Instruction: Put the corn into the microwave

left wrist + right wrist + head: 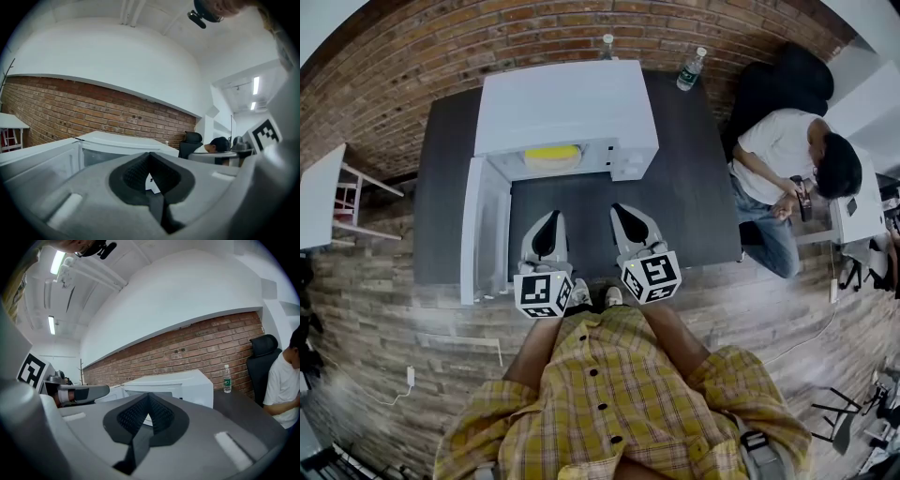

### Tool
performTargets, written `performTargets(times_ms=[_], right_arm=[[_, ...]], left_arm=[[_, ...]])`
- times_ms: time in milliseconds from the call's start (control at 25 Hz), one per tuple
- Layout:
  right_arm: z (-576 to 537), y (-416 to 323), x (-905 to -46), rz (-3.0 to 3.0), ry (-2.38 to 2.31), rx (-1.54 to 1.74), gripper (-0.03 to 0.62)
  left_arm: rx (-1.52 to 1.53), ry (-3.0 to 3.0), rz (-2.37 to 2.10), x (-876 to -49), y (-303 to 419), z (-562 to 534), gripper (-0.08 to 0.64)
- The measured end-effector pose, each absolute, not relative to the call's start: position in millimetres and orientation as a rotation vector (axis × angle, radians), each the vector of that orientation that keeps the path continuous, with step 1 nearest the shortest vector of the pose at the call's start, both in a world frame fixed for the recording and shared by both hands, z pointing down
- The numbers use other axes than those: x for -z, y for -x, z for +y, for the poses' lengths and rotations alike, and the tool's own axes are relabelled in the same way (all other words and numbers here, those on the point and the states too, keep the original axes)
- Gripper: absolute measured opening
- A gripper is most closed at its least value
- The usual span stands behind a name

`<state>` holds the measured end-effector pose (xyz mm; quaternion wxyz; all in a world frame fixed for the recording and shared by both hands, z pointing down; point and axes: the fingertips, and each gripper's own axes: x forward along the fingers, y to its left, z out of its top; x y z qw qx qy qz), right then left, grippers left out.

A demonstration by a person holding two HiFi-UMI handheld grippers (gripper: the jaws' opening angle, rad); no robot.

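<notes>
Inside the white boxy microwave (567,108) on the dark counter (694,187), the yellow corn (551,155) lies behind the open door (472,230), so the left gripper (547,225) and right gripper (624,217) hang clear, jaws closed on nothing.

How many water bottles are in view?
2. One water bottle stands at the table's far right corner; the other water bottle shows only its top behind the microwave. More may be hidden behind it.

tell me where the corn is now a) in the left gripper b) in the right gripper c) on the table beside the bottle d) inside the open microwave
D: the yellow corn lies inside the white microwave, whose door stands open.
</notes>
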<state>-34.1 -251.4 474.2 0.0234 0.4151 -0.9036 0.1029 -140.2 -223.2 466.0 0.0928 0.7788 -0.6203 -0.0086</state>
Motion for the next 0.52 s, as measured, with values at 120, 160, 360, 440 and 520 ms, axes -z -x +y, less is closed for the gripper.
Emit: performTargets(times_ms=[120,160,360,440,520], right_arm=[[-252.4,34.9,-473.7,-2.8,-1.282,-0.314,0.003],[-252.9,35.5,-473.4,-2.802,-1.281,-0.313,0.004],[-255.2,39.8,-472.0,-2.81,-1.272,-0.312,0.003],[-256.7,41.2,-472.3,-2.811,-1.269,-0.311,0.004],[-258.0,42.3,-472.9,-2.811,-1.267,-0.309,0.003]], left_arm=[[0.007,-2.322,-1.856,-464.0,140.4,-223.9,-0.002],[0.003,-2.326,-1.857,-463.5,140.2,-224.2,-0.002],[-0.01,-2.351,-1.849,-460.8,138.4,-226.0,-0.002],[-0.009,-2.367,-1.84,-460.1,137.1,-227.1,-0.002],[-0.006,-2.383,-1.829,-459.8,135.7,-228.1,-0.002]])
